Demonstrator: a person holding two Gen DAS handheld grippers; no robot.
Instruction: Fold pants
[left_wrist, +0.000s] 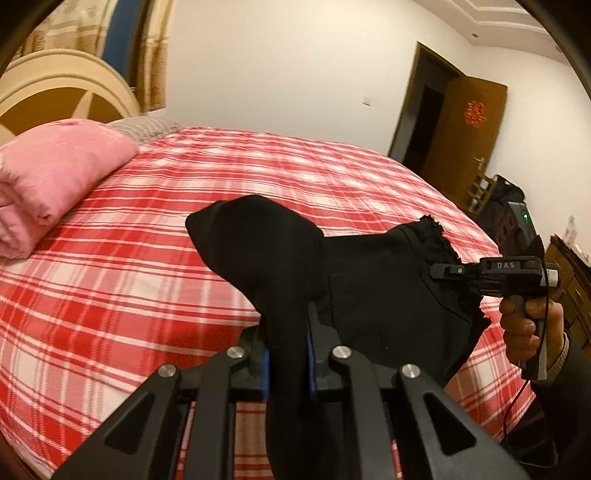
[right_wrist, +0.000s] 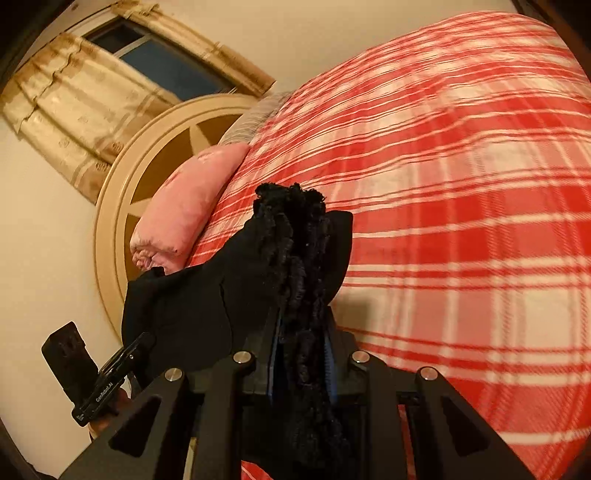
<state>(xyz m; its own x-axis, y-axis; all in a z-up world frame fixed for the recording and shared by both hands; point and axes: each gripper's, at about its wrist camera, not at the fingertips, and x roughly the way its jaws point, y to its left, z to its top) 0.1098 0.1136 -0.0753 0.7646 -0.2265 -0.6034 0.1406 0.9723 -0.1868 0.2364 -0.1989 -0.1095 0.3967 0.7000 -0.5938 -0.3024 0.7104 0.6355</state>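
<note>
Holding black pants (left_wrist: 369, 295) up off the bed (left_wrist: 184, 229), stretched between the left gripper (left_wrist: 288, 354) and right gripper (left_wrist: 465, 275), probably to let the cloth hang straight before laying it flat for folding. Left jaws clenching a smooth, matte bunch of fabric between blue pads (left_wrist: 264, 373). Right jaws pinching a frilly, lace-like edge (right_wrist: 295, 258), likely the waistband or a trimmed hem. Draping softly, sagging in the middle, suggesting thin, limp knit. Lying beneath: a red-and-white plaid sheet, slightly rumpled, with a plump pink pillow (left_wrist: 55, 173) near the curved headboard (left_wrist: 62, 92).
</note>
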